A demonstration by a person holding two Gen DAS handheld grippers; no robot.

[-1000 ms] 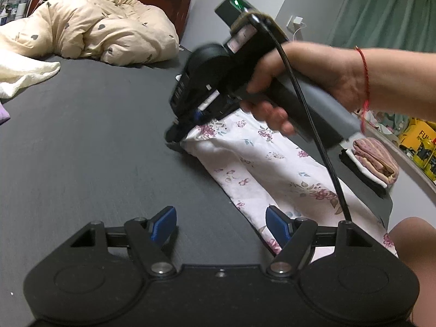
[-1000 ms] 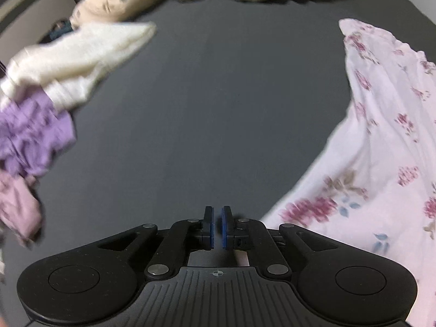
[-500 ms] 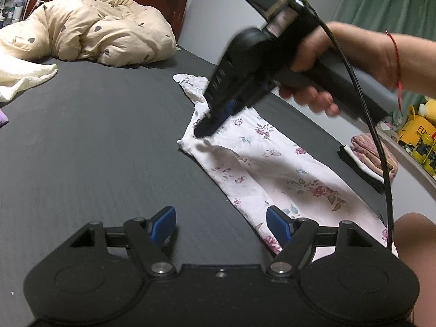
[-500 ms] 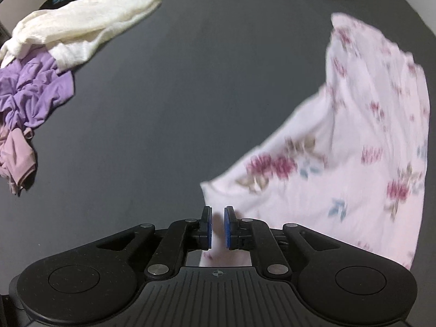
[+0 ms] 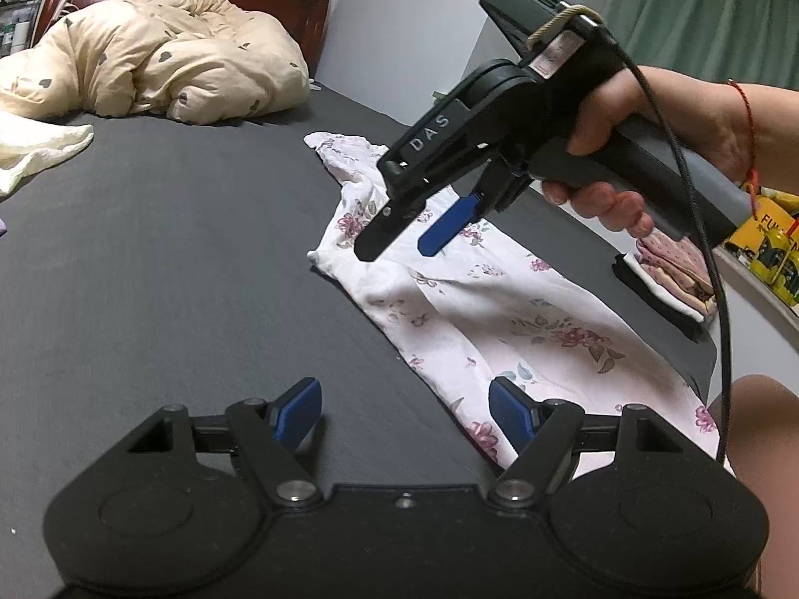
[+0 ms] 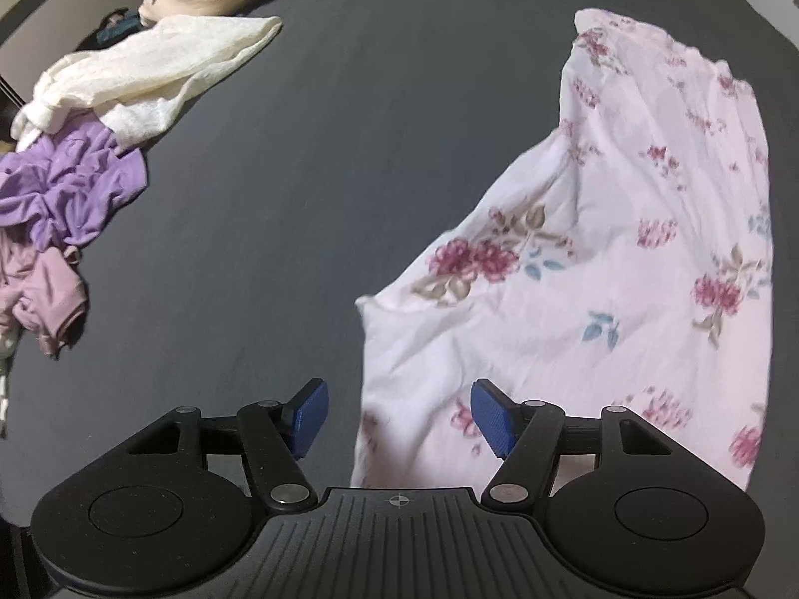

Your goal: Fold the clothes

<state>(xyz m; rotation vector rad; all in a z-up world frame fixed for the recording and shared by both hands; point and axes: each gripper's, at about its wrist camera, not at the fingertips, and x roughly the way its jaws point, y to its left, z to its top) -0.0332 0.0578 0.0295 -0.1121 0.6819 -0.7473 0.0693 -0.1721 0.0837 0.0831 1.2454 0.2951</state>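
The floral garment [image 5: 504,319] lies spread on the dark bed [image 5: 175,259]; the right gripper [image 5: 399,244] hovers above its corner, fingers wide. The left gripper [image 5: 404,412] hangs low over its near edge, fingers wide, empty.

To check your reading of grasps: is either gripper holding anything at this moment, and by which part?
Nothing is held. The left gripper and right gripper both stand open above the floral garment.

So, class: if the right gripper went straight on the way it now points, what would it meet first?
Most likely the floral garment: the open right gripper points down at its near corner, which lies between the fingers. Depth is unclear, but nothing else shows in between.
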